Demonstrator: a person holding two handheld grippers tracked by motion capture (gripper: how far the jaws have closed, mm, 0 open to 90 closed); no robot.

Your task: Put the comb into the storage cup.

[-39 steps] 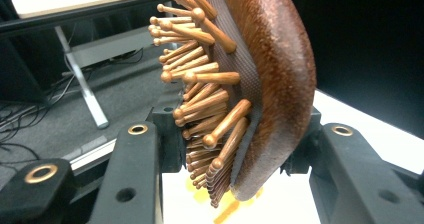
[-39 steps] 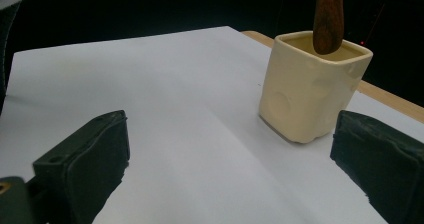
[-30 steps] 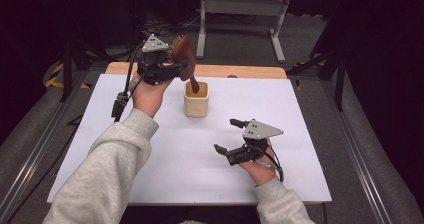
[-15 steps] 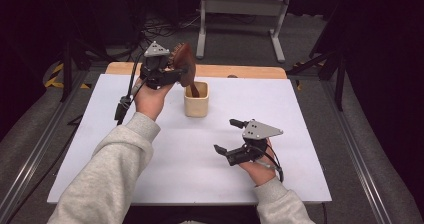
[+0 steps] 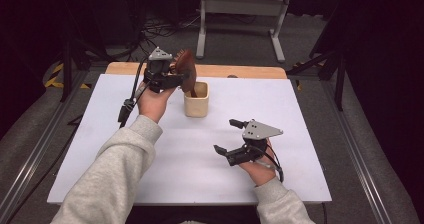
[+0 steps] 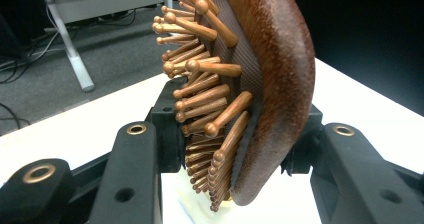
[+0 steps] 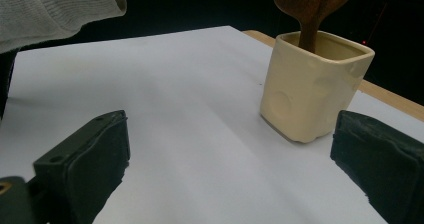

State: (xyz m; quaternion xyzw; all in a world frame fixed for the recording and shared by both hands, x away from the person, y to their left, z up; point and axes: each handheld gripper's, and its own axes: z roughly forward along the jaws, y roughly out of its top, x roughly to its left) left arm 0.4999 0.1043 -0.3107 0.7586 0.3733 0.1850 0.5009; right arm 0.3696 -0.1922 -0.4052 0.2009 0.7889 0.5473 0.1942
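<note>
Clamping the hairbrush (image 6: 270,84) between left jaws — handle in cup (image 5: 195,100); right jaws apart.

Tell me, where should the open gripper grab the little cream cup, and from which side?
Probably across its two flat side walls, low on the body. The cream cup is squarish and upright, so flat pads would sit well there. Come level from the right gripper side: the hairbrush handle stands in its mouth, blocking a grab from above.
</note>
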